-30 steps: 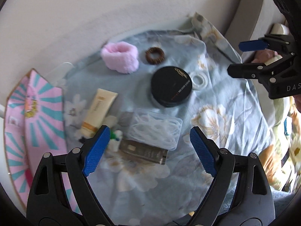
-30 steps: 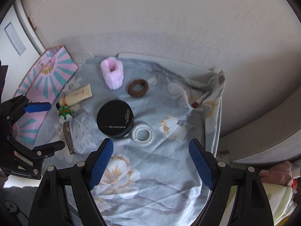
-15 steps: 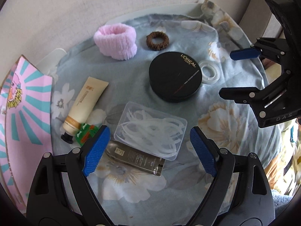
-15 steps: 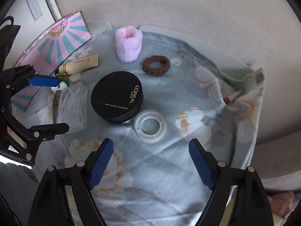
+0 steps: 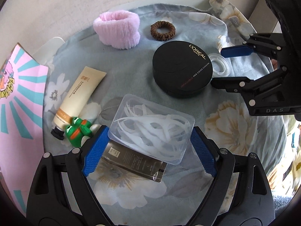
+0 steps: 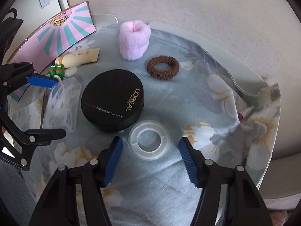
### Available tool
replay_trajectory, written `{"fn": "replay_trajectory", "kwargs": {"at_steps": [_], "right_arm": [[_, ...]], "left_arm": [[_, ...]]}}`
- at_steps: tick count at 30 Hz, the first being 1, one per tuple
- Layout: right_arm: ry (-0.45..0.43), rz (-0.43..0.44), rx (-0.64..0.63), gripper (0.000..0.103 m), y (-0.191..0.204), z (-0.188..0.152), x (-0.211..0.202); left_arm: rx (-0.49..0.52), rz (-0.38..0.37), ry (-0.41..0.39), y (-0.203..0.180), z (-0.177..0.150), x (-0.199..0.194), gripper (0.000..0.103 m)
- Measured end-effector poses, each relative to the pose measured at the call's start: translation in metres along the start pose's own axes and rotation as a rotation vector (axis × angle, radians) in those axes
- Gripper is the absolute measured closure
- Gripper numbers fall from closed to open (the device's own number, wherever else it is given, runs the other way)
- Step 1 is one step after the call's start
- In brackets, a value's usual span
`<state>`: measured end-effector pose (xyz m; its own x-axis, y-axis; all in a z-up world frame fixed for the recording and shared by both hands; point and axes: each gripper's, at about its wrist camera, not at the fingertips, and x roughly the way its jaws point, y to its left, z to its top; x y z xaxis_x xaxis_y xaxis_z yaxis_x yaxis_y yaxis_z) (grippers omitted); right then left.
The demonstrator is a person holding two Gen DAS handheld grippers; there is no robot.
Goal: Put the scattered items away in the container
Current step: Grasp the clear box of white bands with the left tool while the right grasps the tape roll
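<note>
On the floral cloth lie a clear plastic box of white floss picks (image 5: 152,127), a black round compact (image 5: 182,67), a clear tape ring (image 6: 149,139), a brown scrunchie (image 6: 163,69), a pink fluffy band (image 5: 117,30), a cream tube (image 5: 79,98), a green frog toy (image 5: 77,130) and a dark sachet (image 5: 131,162). My left gripper (image 5: 148,146) is open with its fingers either side of the clear box. My right gripper (image 6: 150,158) is open, its fingers just short of the tape ring. A pink and teal box (image 5: 17,94) stands at the left.
A small red-tipped stick (image 6: 245,112) lies in a fold of the cloth at the right edge. The cloth covers a round white table (image 6: 216,43) against a pale wall. A bed or sofa edge (image 6: 282,179) is at the right.
Both grippers have dropped lower and closer to the table. The left now straddles the clear box and the right has closed in on the tape ring.
</note>
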<state>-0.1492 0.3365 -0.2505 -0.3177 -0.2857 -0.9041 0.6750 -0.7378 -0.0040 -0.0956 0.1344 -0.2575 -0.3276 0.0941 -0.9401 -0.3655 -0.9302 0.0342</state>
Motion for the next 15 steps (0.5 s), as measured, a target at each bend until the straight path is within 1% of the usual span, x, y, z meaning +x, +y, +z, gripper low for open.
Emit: {"fn": "replay_trajectory", "kwargs": {"at_steps": [1, 3, 5, 9, 13, 15], "right_arm": [[-0.006, -0.001, -0.001, 0.048, 0.000, 0.000, 0.000], [-0.018, 0.000, -0.005, 0.057, -0.001, 0.001, -0.001], [-0.024, 0.001, -0.007, 0.063, -0.001, 0.002, -0.002], [-0.028, -0.001, -0.012, 0.063, -0.001, 0.002, -0.003], [-0.043, -0.003, 0.000, 0.063, -0.001, 0.004, -0.009], [-0.051, -0.006, 0.006, 0.063, -0.001, 0.004, -0.013]], "left_arm": [[0.001, 0.000, -0.005, 0.000, -0.001, 0.001, 0.017], [0.003, 0.000, -0.012, -0.001, -0.001, 0.001, 0.016], [0.000, -0.005, -0.018, 0.000, -0.002, 0.000, 0.017], [-0.012, -0.011, -0.029, 0.002, -0.003, -0.004, 0.018], [-0.033, -0.018, -0.063, 0.006, -0.003, -0.016, 0.019], [-0.039, -0.023, -0.068, 0.007, -0.003, -0.021, 0.019]]}}
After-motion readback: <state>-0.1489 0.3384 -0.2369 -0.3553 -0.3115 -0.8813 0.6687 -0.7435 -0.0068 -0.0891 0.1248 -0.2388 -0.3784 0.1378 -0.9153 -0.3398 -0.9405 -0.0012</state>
